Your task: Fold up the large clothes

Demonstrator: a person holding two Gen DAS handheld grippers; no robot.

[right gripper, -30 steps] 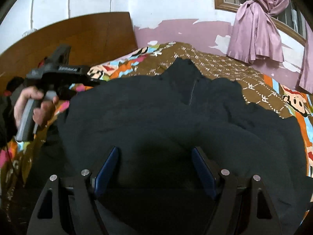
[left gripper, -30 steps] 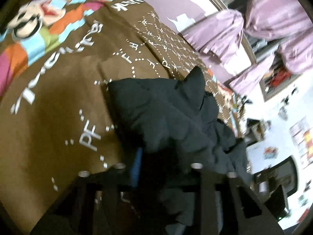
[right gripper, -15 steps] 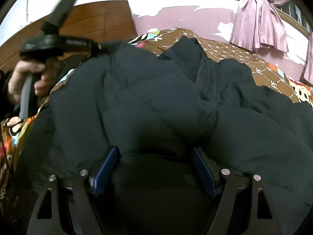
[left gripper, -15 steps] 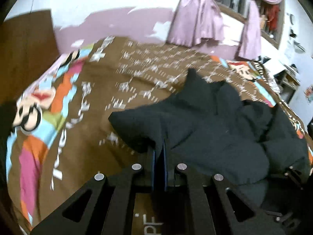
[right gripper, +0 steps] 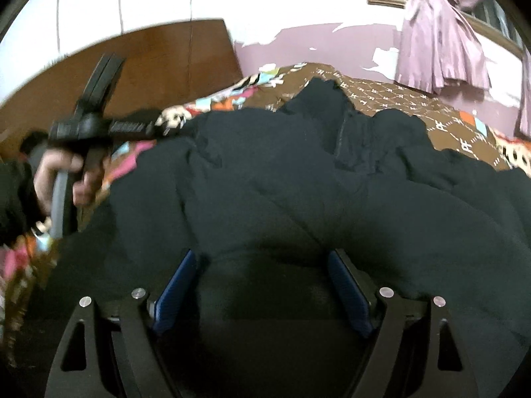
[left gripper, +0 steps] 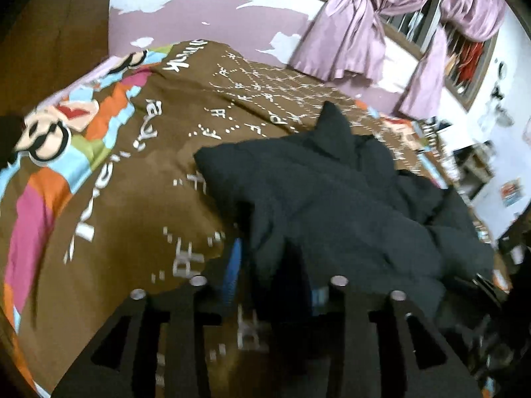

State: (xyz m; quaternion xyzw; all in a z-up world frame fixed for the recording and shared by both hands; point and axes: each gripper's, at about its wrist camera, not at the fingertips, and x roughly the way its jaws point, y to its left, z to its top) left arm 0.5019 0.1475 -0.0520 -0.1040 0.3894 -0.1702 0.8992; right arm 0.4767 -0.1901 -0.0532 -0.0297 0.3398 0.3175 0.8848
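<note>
The jacket [right gripper: 298,192] is matt black cloth, softly padded. The bedspread [left gripper: 132,172] is smooth printed cloth; the headboard [right gripper: 149,66] is polished wood. Each hand-held gripper [right gripper: 262,285] has matt black plastic fingers with blue ribbed pads [right gripper: 348,285]; curtains [left gripper: 358,33] are satiny.

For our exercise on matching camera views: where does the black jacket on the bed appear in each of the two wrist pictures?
Left wrist: the black jacket lies centre to right, on the brown bedspread, a fold between the opening left tongs.
Right wrist: it fills the middle and lower picture, bulging between the right tongs.
Shared landmark: the purple curtain, upper right in both.
</note>
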